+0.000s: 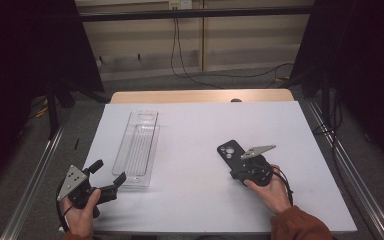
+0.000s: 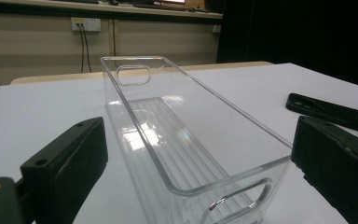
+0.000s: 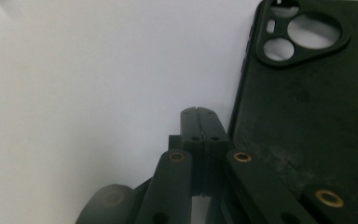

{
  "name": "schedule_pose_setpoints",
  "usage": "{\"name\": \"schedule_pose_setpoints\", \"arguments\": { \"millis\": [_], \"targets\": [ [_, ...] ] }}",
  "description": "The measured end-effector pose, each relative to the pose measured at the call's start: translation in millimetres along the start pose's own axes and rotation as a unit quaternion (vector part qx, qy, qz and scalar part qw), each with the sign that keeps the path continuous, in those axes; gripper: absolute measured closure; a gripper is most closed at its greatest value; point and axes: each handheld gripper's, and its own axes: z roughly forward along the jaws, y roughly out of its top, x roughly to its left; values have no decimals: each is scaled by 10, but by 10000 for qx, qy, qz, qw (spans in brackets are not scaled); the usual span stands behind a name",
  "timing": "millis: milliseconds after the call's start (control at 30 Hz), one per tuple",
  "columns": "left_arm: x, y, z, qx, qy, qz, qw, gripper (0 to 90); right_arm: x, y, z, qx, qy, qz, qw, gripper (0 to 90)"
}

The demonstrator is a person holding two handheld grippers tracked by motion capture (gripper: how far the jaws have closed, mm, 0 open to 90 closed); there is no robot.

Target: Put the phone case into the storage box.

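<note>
Right gripper [image 3: 200, 122] sits at the phone case [image 1: 231, 155] right of the desk's [image 1: 195, 130] centre, fingers pressed together, empty. Left gripper [image 1: 109, 172], fingers wide apart, faces the clear bin's [image 1: 139, 147] near end. Risk: closed fingers may just shove the flat case toward the edge instead of gripping it.

A black phone case [image 1: 230, 154] lies flat, camera cutouts up, right of the clear bin [image 1: 137, 145].
</note>
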Motion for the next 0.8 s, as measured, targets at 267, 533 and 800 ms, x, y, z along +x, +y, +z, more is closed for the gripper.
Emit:
{"name": "schedule_pose_setpoints", "arguments": {
  "millis": [267, 533, 800],
  "targets": [
    [3, 0, -3, -3, 11, -6, 10000, 37, 21, -2, -161, -477, 88, 61, 9988, 855],
    [8, -1, -6, -5, 10, -1, 10000, 37, 62, 20, -218, -742, 238, -51, 9969, 549],
    [-2, 2, 9, -18, 16, -24, 10000, 36, 36, 40, -251, -821, 22, 53, 9966, 186]
  ]
}}
